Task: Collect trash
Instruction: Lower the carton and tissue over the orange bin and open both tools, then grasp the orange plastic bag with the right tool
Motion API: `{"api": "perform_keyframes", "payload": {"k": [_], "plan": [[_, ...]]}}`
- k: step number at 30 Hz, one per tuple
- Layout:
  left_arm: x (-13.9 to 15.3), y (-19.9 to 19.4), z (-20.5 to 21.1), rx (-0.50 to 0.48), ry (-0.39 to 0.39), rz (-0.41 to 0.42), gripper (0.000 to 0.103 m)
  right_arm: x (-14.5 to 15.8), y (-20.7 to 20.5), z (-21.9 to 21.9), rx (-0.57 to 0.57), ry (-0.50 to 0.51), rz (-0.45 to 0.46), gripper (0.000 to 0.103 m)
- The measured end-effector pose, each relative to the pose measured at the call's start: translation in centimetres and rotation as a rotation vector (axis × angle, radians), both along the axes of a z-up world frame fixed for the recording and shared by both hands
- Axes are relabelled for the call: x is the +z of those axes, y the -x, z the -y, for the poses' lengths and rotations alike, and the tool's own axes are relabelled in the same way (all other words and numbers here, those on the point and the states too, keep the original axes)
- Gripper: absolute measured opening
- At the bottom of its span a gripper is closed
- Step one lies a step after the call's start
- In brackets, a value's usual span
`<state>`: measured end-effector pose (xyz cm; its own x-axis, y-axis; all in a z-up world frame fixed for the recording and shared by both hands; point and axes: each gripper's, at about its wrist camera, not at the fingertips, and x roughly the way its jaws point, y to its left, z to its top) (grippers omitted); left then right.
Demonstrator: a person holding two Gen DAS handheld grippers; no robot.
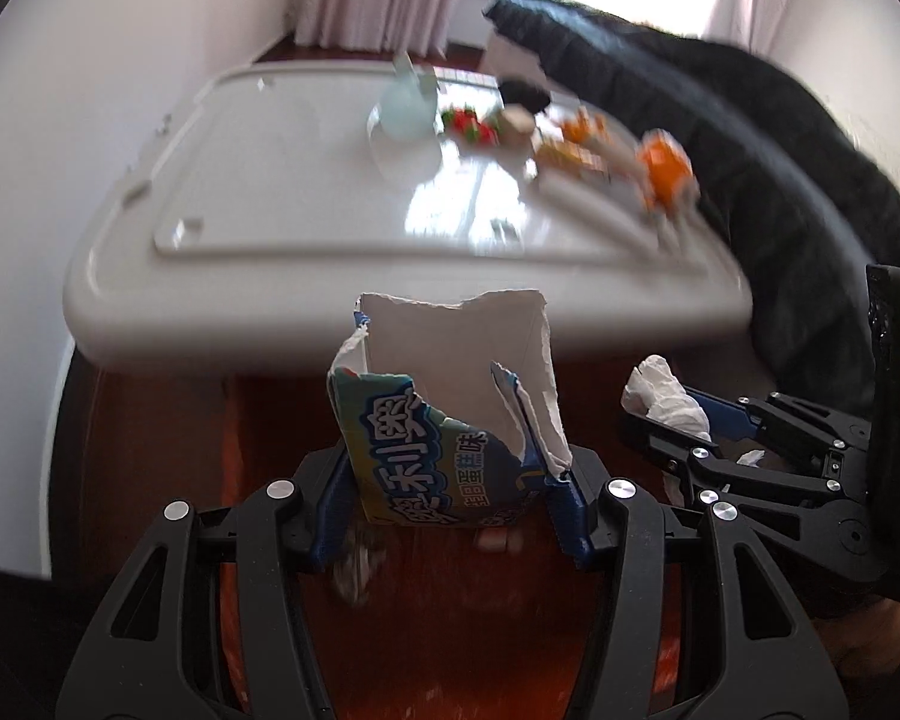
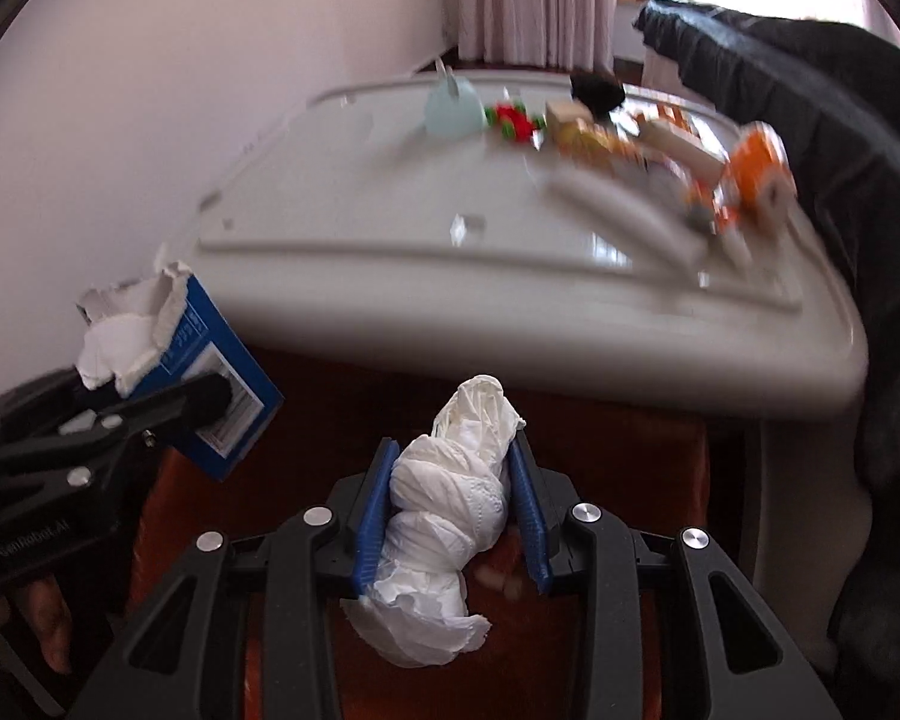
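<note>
Nearest, the left gripper (image 1: 453,480) has its blue pads pressed against both sides of a torn cardboard box (image 1: 450,408), holding it upright with its ragged open top up; the jaws stand about half apart, set by the box's width. Beside it the right gripper (image 2: 450,504) is closed narrowly on a crumpled wad of white tissue (image 2: 444,528), which bulges above and below the pads. Both hang over a reddish-brown floor (image 1: 438,630), just in front of the rounded edge of a white table (image 2: 510,348). Farther back on the table lie blurred items: a pale blue cup (image 2: 453,105), red and green bits, orange packaging (image 2: 756,171). A dark jacket (image 1: 720,138) drapes along the table's right side. Pink curtains (image 2: 534,0) hang beyond.
</note>
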<state>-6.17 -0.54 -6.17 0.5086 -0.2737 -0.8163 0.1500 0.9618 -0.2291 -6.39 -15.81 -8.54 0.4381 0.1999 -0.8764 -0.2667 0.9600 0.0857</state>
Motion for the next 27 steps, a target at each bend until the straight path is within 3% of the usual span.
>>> {"api": "perform_keyframes", "payload": {"k": [3,6,12,18,22,27], "plan": [[-0.9,1.3,0.2,-0.004,-0.025,-0.034,0.055,-1.8,1.5,0.8,-0.006,0.031,-0.066,0.040],[-1.5,1.6,-0.2,0.031,-0.036,-0.083,0.070,-2.4,2.3,1.5,-0.045,0.044,-0.083,0.074],[-0.5,1.9,-1.3,0.093,-0.045,-0.054,0.080,-0.4,2.3,2.4,-0.078,0.036,0.006,0.081],[2.6,1.5,-0.3,0.076,-0.039,0.087,0.083,3.1,0.7,4.3,-0.125,0.031,0.128,0.081],[4.2,0.5,0.9,0.053,-0.067,0.165,0.085,6.2,-2.2,6.4,-0.176,0.030,0.221,0.085],[5.4,-1.5,2.2,0.051,-0.034,0.194,0.085,8.9,-9.1,10.3,-0.302,0.066,0.322,0.086]]}}
